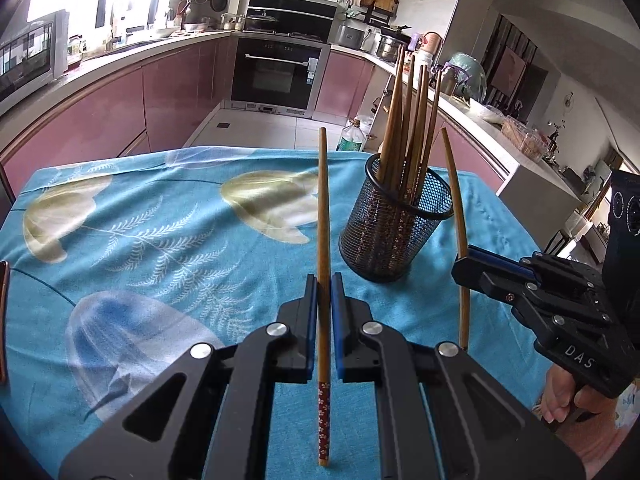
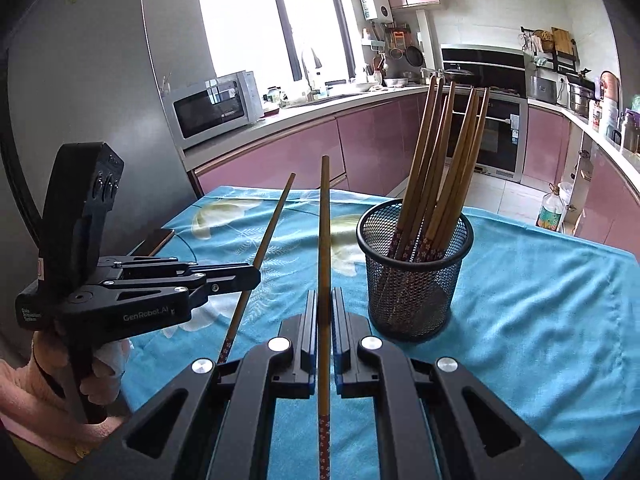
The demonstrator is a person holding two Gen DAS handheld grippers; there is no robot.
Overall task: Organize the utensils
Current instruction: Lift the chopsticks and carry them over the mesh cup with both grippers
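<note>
Chopsticks stand pinched in left tool (image 1: pixel 325 280) and right tool (image 2: pixel 325 300), beside mesh cup (image 1: pixel 394 224).

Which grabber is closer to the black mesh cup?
Right, I think. The right gripper holds its chopstick just beside the black mesh cup; the left gripper sits a little farther off.

Pink cabinets (image 1: pixel 100 104) ring a white-tiled floor (image 1: pixel 256 128); oven (image 1: pixel 276 76) at twelve o'clock, bright window (image 2: pixel 256 20) at eleven.
</note>
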